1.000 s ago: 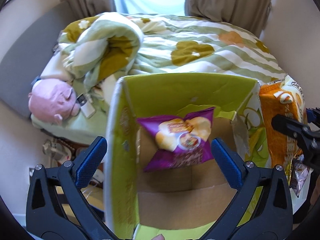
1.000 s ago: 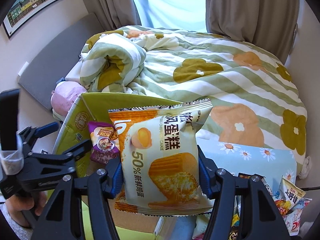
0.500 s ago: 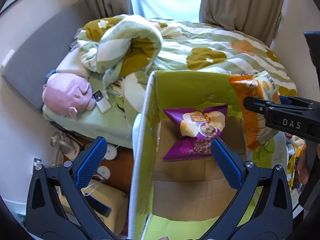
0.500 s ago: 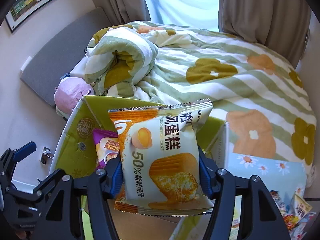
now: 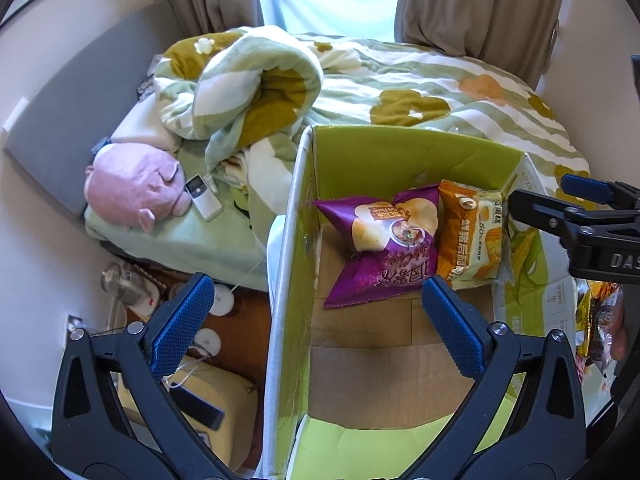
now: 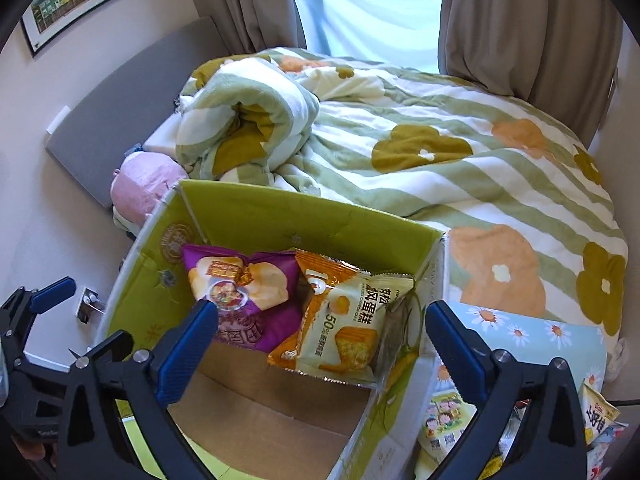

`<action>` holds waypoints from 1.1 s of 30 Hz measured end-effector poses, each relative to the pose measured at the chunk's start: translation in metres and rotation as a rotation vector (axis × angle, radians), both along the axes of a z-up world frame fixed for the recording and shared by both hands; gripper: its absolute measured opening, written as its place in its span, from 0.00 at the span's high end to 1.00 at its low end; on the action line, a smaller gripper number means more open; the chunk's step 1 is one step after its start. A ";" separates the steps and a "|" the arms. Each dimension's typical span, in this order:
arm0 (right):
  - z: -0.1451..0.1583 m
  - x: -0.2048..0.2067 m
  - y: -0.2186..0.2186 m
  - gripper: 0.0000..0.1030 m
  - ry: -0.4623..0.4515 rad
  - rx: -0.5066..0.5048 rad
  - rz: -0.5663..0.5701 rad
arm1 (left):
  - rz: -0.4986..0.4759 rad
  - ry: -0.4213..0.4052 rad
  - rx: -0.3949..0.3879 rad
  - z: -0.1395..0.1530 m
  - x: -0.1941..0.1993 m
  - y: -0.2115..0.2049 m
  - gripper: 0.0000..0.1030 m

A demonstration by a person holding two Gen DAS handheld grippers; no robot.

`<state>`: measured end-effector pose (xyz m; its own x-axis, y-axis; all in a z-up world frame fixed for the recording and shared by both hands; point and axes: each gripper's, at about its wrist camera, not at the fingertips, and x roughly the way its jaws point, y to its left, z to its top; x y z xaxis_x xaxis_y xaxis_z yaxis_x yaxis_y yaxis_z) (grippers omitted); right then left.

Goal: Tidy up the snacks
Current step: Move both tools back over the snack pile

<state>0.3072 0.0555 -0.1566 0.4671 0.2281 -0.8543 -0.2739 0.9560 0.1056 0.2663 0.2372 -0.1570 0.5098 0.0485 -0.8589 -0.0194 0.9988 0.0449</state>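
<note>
A: Item one, cake packet point(image 6: 344, 328): where did it lie?

B: Inside the green carton point(image 6: 256, 216), leaning at the far right corner, touching the purple chip bag point(image 6: 240, 296); long axis ran roughly up the wall.

A: Right gripper point(image 6: 320, 344)?

B: Jaws were opening wide, nothing between the pads; packet lay below and ahead of them.

A: Left gripper point(image 5: 316, 324)?

B: Spread open, empty, straddling the carton's left wall.

A: Remaining stock?

B: Loose snacks point(image 6: 596, 428) lay outside, at the carton's right; the right hand judged nearer.
</note>
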 end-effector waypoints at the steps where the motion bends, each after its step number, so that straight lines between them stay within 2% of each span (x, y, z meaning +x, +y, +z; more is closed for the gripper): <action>1: 0.005 -0.003 -0.002 0.00 -0.010 0.001 0.001 | 0.001 -0.006 0.000 0.004 -0.002 0.000 0.01; 11: 0.071 -0.059 -0.027 0.00 -0.094 0.029 0.001 | -0.006 -0.109 0.018 0.063 -0.046 -0.024 0.01; 18: 0.112 -0.123 -0.097 0.00 -0.167 0.073 -0.052 | -0.018 -0.166 -0.018 0.091 -0.101 -0.073 0.01; 26: 0.124 -0.204 -0.200 0.00 -0.208 0.082 -0.149 | -0.066 -0.155 -0.074 0.084 -0.157 -0.156 0.01; 33: 0.105 -0.256 -0.267 0.00 -0.197 0.092 -0.196 | -0.074 -0.108 -0.088 0.057 -0.202 -0.218 0.01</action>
